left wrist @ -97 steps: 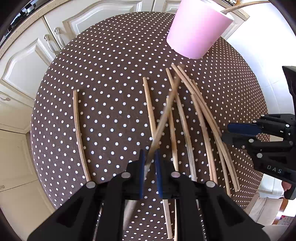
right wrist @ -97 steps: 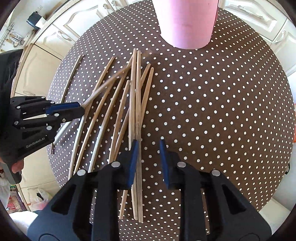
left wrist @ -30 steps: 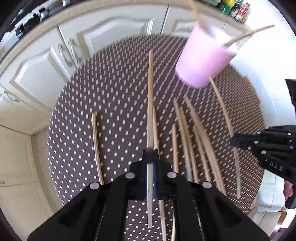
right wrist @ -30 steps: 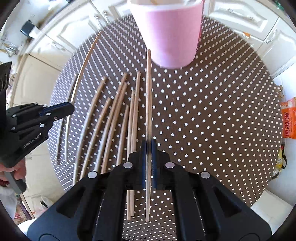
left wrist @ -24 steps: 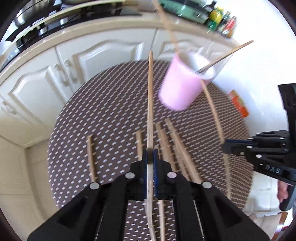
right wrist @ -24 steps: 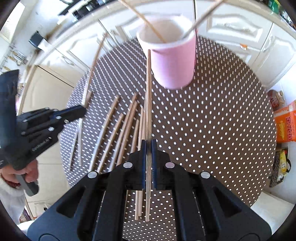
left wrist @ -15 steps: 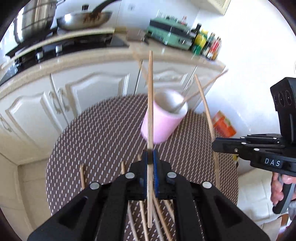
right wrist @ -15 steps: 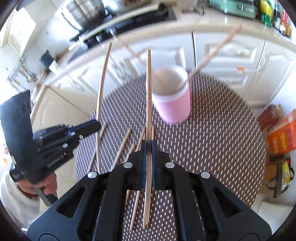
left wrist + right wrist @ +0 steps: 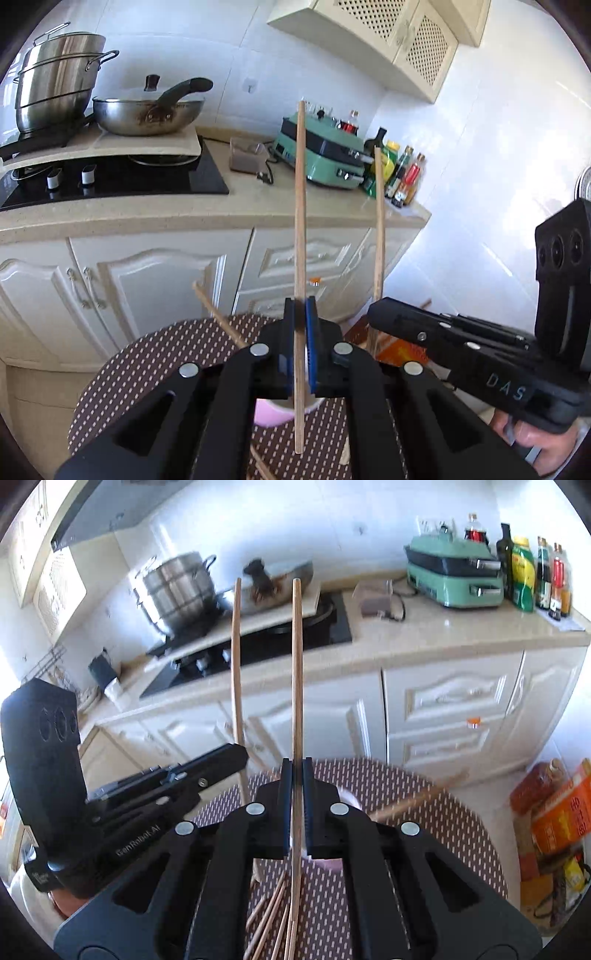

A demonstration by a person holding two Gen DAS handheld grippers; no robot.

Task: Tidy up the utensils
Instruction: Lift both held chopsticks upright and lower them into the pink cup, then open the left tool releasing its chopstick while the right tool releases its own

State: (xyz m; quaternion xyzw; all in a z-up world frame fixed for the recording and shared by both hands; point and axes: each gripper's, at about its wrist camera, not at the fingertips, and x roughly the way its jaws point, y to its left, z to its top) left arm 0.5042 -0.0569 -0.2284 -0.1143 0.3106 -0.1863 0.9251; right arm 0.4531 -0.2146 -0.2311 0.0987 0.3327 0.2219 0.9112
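Note:
My left gripper is shut on a wooden chopstick that stands upright through its jaws. Under its fingers shows the rim of the pink cup, with another chopstick leaning out of it. My right gripper is shut on a second chopstick, also upright. Each gripper appears in the other's view, the right gripper with its stick and the left gripper with its stick. Several loose chopsticks lie on the dotted brown table. The cup is mostly hidden in the right wrist view.
Behind the round table runs a counter with white cabinets, a black hob with a pan and steel pot, a green appliance and bottles. Orange boxes stand on the floor at the right.
Both grippers have risen and tipped upward with their chopsticks. The views swung from the tabletop to the kitchen counter, and the pink cup slid down under the fingers.

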